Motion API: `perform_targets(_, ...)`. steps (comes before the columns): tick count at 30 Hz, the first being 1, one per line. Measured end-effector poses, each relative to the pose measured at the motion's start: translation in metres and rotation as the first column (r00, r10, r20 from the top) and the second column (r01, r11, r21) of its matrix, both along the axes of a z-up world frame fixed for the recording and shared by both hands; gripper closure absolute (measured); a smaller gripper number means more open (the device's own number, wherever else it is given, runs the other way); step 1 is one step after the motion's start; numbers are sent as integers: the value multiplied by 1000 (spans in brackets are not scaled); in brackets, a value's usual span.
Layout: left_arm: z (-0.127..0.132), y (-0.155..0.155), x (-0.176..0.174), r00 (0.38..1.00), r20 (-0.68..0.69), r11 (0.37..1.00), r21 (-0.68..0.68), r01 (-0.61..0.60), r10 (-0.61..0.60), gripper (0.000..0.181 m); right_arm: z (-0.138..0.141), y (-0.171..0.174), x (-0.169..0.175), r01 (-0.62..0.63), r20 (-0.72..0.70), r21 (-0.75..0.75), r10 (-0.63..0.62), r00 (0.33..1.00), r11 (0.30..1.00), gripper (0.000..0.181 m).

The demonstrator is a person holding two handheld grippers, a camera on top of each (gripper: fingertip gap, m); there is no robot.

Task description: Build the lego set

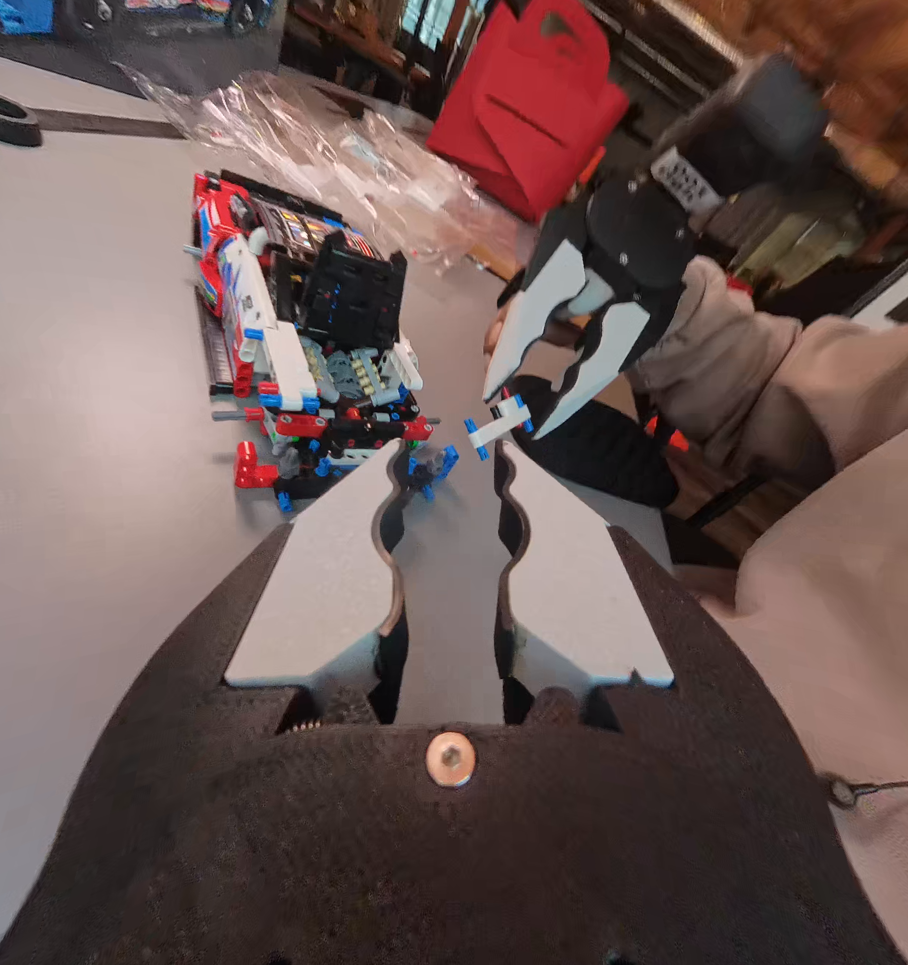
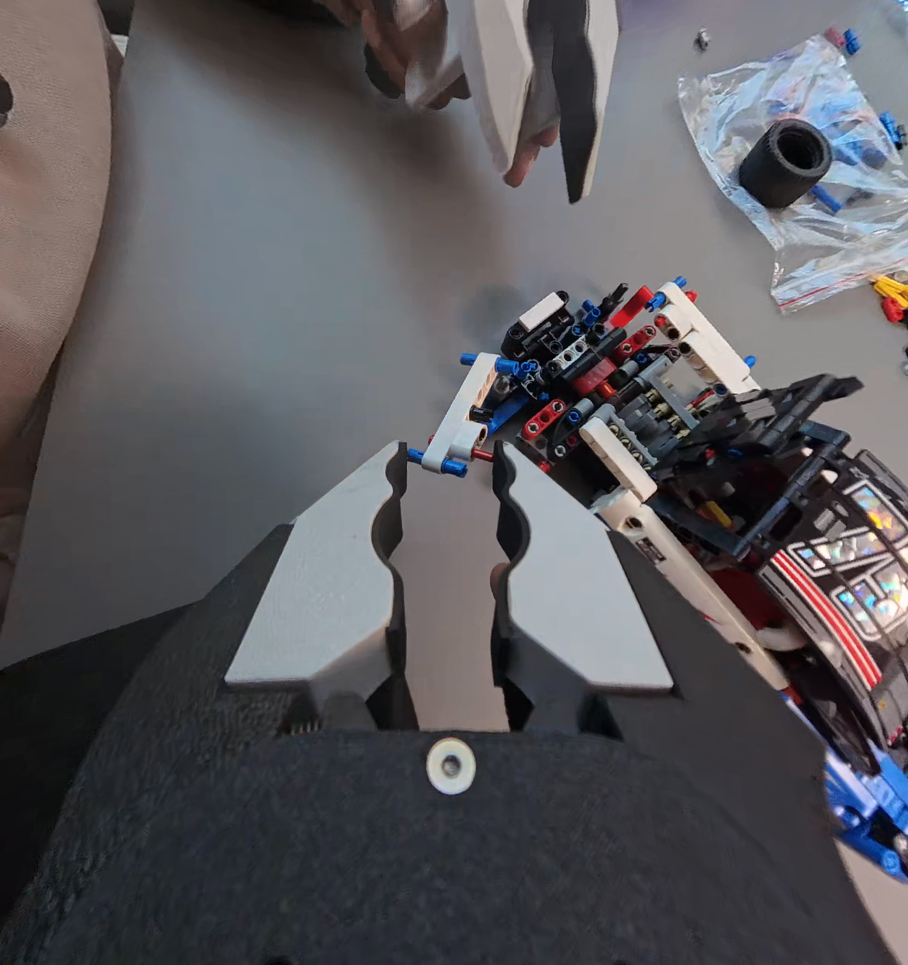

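Soft even light; fisheye warp, blurred edges.

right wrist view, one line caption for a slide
Right gripper pinching a white beam piece with blue pins beside the half-built lego car.

Left hand-held gripper: grey, wavy-edged fingers on a black body, jaws parted with a clear gap between the tips, nothing between them. In the right wrist view it appears at the top, tips pointing downward, with fingers of the person's hand showing behind it.

Right hand-held gripper: same build, jaws likewise parted, tips apart. In the left wrist view it stands at the right, angled down and to the left, carried by an arm in a beige sleeve.
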State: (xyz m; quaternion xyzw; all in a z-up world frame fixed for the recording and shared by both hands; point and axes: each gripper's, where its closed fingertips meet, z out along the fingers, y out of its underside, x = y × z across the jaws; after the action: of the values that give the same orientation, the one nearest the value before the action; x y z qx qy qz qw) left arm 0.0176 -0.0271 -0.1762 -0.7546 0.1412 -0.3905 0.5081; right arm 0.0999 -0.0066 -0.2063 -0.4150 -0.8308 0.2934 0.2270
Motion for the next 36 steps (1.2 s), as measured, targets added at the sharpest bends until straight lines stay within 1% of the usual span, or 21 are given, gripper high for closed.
perform_targets(1,-5,-1,9,999,-44,1000,-2,27,-28,150,0,0,-2,-31,8,19,31,999,999,150)
perform_targets(3,-12,-3,24,995,-60,997,-30,75,-77,149,0,-1,-8,-91,16,58,90,996,994,150)
perform_targets(8,-19,5,42,990,13,981,-135,139,-138,149,10,-9,-19,-215,-4,53,215,977,975,150)
perform_targets(9,-17,4,46,987,42,977,-141,163,-158,153,13,-11,-21,-229,-6,47,230,973,972,150)
perform_targets(11,-9,3,48,980,106,974,-129,184,-171,169,14,-10,-21,-247,7,54,247,969,968,150)
perform_targets(14,-3,5,45,973,185,976,-141,166,-139,172,17,-6,-25,-229,-18,63,231,973,971,149)
perform_targets(17,0,9,37,954,292,976,-179,121,-65,175,19,3,-33,-154,-79,66,159,984,986,151)
perform_targets(21,3,15,25,905,425,972,-222,72,30,176,25,17,-40,-30,-195,28,35,980,999,154)
perform_targets(23,8,18,21,870,491,973,-218,76,42,175,29,23,-41,43,-240,-44,-52,969,998,153)
perform_targets(25,14,19,19,840,541,977,-194,83,36,176,30,20,-41,82,-252,-172,-124,960,982,149)
perform_targets(27,16,20,18,836,547,982,-170,79,27,176,36,12,-42,100,-266,-328,-193,945,939,147)
perform_targets(29,23,19,20,818,575,986,-136,94,2,176,42,7,-45,125,-271,-450,-268,924,884,149)
perform_targets(31,25,19,22,815,579,988,-115,103,-17,176,50,4,-48,142,-280,-532,-331,901,835,164)
perform_targets(32,26,19,24,817,576,988,-108,108,-26,175,55,7,-49,158,-295,-546,-366,883,822,173)
perform_targets(34,23,19,27,833,553,987,-120,111,-26,172,64,6,-48,161,-317,-539,-377,870,826,176)
perform_targets(36,16,19,31,860,510,984,-141,111,-24,169,68,2,-47,183,-338,-465,-365,867,866,178)
